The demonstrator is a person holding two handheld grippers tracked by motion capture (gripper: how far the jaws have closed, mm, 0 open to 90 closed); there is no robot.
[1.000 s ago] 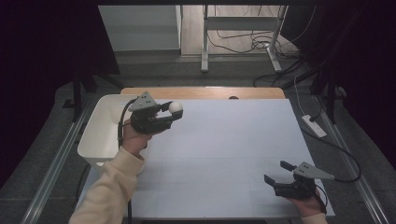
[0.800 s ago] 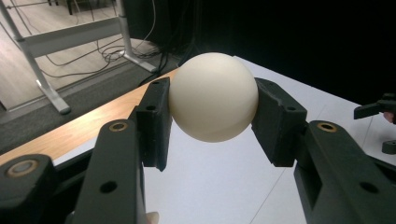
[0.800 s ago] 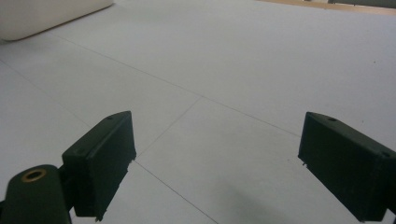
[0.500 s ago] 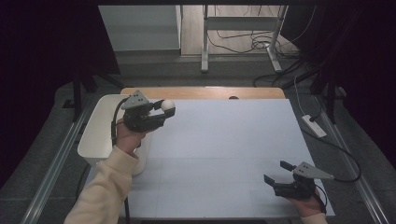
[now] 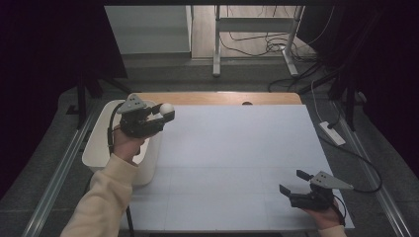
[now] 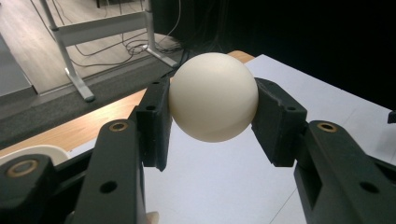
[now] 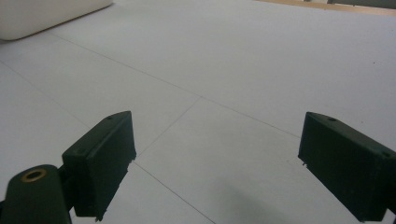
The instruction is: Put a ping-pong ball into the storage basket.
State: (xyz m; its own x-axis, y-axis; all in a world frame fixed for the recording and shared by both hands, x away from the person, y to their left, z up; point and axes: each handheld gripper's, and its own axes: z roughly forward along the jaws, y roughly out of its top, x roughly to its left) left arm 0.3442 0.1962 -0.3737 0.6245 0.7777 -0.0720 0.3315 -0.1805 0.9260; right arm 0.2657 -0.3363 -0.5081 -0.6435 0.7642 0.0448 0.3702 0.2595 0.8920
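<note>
The ball [image 6: 213, 95] between my left jaws looks like smooth, matt, cream plastic with a soft sheen. My jaws are matt black plastic, faintly grainy, with brass-coloured metal eyelets at the bottom of the frame. The counter [image 5: 237, 163] wears a matt white, paper-like sheet; bare wood shows along its far edge. At left, the tub [image 5: 99, 148] is smooth white plastic.

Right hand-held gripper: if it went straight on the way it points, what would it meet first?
Probably nothing soon: the open right hand-held gripper points over the bare white tabletop. Far along, the white bin lies off to the left; depth is unclear.
</note>
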